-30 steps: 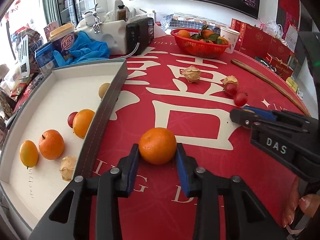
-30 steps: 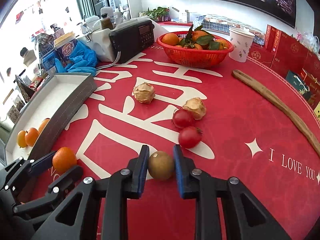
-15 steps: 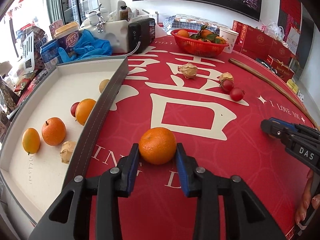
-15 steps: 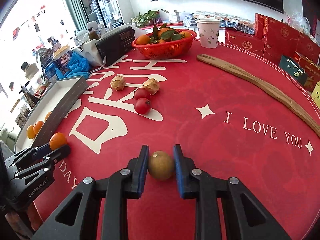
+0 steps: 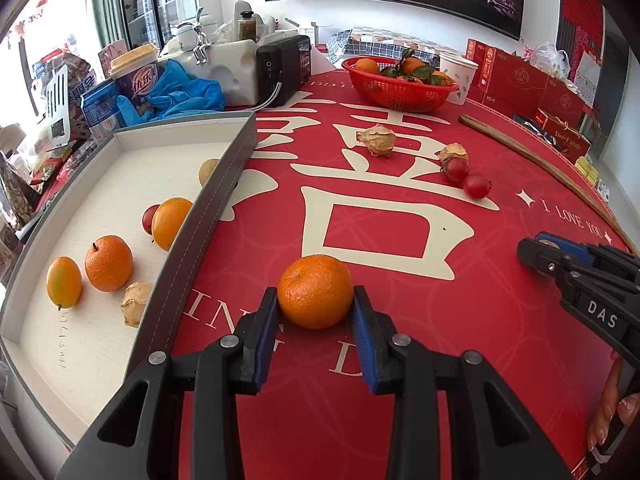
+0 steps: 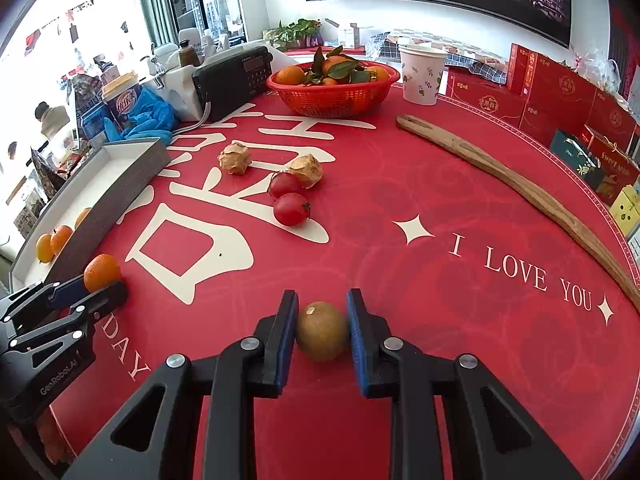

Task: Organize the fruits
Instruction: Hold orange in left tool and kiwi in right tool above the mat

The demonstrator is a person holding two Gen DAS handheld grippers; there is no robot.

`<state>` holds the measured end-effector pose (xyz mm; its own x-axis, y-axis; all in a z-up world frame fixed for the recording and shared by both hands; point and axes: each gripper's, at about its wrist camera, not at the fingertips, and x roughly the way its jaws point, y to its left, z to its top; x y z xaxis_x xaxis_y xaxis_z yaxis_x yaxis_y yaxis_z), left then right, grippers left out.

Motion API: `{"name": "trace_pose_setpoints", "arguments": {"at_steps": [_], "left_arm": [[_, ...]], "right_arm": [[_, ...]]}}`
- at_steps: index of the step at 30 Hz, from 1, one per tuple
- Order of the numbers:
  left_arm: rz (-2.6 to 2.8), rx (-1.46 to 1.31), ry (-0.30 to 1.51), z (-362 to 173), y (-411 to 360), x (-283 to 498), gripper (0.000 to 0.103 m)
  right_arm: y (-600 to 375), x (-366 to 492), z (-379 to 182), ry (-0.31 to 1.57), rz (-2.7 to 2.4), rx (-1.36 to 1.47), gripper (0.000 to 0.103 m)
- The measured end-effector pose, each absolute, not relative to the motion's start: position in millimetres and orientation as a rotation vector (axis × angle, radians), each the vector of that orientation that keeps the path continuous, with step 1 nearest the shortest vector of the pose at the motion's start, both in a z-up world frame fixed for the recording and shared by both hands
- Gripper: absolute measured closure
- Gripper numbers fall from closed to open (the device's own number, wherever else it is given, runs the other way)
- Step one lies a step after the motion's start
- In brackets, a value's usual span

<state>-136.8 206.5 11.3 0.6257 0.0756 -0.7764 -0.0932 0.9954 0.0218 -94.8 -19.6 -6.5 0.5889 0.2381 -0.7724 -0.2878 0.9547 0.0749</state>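
Left wrist view: your left gripper point(image 5: 315, 312) is clamped on an orange mandarin point(image 5: 315, 291) above the red tablecloth point(image 5: 400, 312), just right of the grey tray point(image 5: 208, 216). Tray contents: three orange fruits, one red fruit, one pale round fruit, one papery husked fruit. Right wrist view: your right gripper point(image 6: 322, 330) is clenched on a brown round fruit point(image 6: 321, 335). Loose on the cloth: two red tomatoes point(image 6: 291, 209), two husked fruits point(image 6: 235, 157). Beyond: red basket point(image 6: 334, 98) of oranges.

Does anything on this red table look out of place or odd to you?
Mostly the long wooden stick lying among the fruit; it isn't food. A black radio and blue gloves also crowd the tray's far end. Nothing looks spilled or damaged.
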Motion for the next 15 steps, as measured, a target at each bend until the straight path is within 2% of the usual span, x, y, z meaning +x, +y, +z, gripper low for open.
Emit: {"name": "trace_pose_setpoints", "arguments": {"at_steps": [15], "left_arm": [[0.098, -0.016, 0.89, 11.3, 206.3, -137.0, 0.065]], "right_arm": [[-19.6, -95.1, -6.6, 0.89, 0.306, -0.062, 0.077]]}}
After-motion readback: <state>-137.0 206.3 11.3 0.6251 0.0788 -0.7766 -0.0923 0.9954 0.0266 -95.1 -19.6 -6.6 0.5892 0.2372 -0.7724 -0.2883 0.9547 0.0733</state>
